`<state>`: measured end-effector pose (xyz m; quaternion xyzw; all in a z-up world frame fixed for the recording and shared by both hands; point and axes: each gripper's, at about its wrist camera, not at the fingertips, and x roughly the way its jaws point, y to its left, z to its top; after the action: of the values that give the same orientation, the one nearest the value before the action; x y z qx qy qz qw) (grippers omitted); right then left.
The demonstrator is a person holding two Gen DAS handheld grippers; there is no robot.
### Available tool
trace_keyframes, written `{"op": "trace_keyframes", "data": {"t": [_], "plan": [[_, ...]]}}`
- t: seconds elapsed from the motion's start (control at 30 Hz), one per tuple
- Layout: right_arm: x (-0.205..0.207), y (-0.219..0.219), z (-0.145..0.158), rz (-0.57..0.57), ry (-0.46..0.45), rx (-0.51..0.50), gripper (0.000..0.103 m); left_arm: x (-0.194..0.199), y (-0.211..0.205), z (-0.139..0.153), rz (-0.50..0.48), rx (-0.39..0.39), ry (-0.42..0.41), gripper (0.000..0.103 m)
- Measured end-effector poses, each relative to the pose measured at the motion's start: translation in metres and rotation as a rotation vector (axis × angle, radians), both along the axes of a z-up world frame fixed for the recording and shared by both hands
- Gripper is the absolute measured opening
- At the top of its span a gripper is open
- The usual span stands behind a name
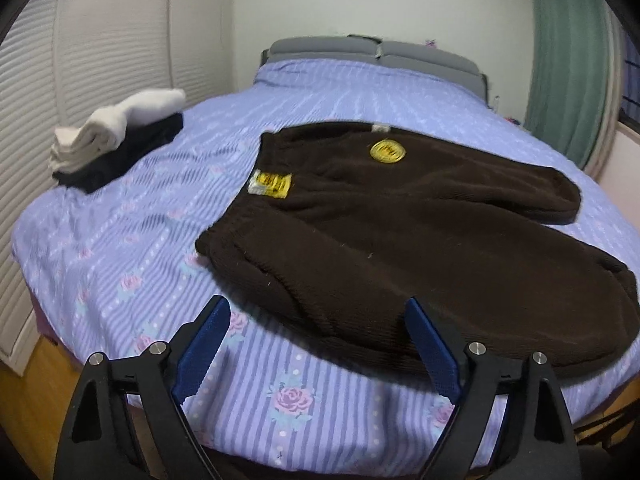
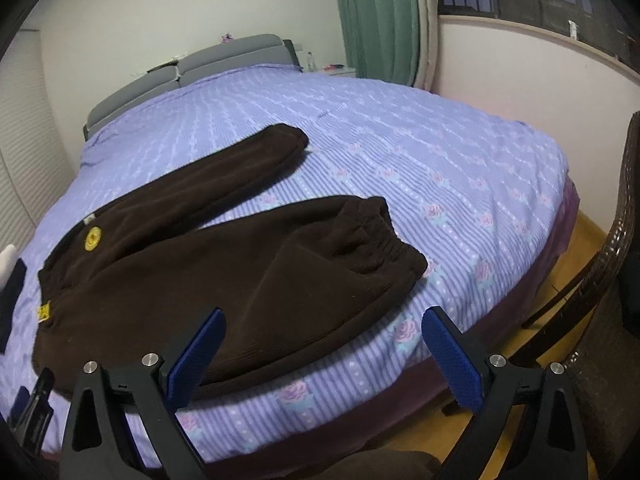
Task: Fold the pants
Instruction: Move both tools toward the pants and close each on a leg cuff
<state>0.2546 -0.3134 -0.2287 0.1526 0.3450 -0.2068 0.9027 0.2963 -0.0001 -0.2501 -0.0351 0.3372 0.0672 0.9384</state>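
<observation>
Dark brown fleece pants (image 1: 400, 236) lie spread flat on the bed, waistband to the left with a yellow label (image 1: 272, 184) and a round yellow sticker (image 1: 387, 151). In the right wrist view the pants (image 2: 208, 272) show both legs splayed apart, the near cuff (image 2: 380, 244) gathered with elastic. My left gripper (image 1: 316, 316) is open and empty, just above the near edge of the pants by the waist. My right gripper (image 2: 324, 324) is open and empty, above the near leg's lower edge.
The bed (image 1: 120, 248) has a purple striped floral sheet. A stack of folded white and black clothes (image 1: 116, 140) sits at its far left. A wicker chair (image 2: 600, 300) stands at the right. Grey headboard (image 1: 372, 52) and green curtain (image 2: 376, 16) are at the back.
</observation>
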Motion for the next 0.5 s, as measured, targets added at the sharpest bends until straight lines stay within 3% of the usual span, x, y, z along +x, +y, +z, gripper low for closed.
{"op": "trace_keyframes", "data": {"t": [0.13,0.5], "plan": [[0.005,-0.009,-0.013,-0.039,0.007,0.039,0.088,0.006,0.007,-0.011,0.032,-0.043,-0.001,0.089],[0.024,-0.026,-0.039,-0.096,0.015,0.119,0.085,0.027,0.004,-0.023,0.01,-0.113,0.036,0.081]]}}
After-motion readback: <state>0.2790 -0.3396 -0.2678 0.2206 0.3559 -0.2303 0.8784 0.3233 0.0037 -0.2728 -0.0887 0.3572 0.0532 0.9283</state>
